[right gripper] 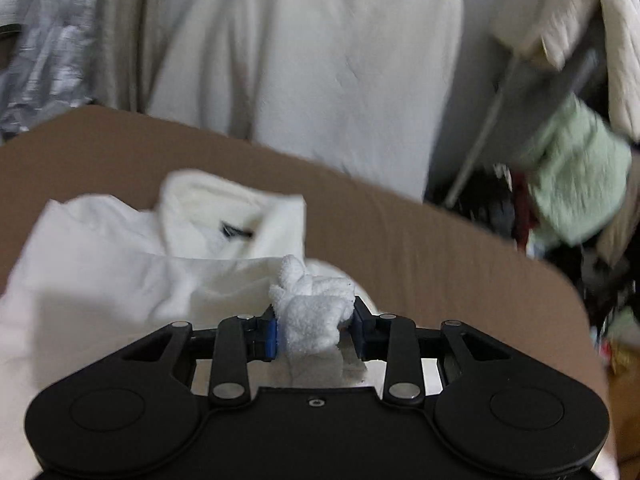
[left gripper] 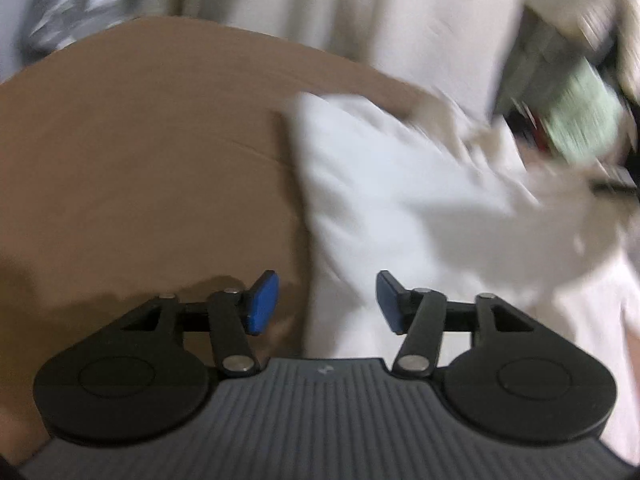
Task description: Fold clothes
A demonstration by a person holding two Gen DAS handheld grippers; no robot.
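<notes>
So the right gripper (right gripper: 314,330) is clamped on a bunched wad of the white garment (right gripper: 120,280), right at bottom centre of its view. The rest of the garment lies in the left half of that frame on the brown table (right gripper: 440,264), collar (right gripper: 236,208) at the far end. The left gripper (left gripper: 326,304) is spread wide with nothing between its blue pads (left gripper: 262,304), hovering over the garment's edge. Pale cloth (right gripper: 320,60) hangs along the top, and there's something blurry and green (right gripper: 580,184) at upper right.
</notes>
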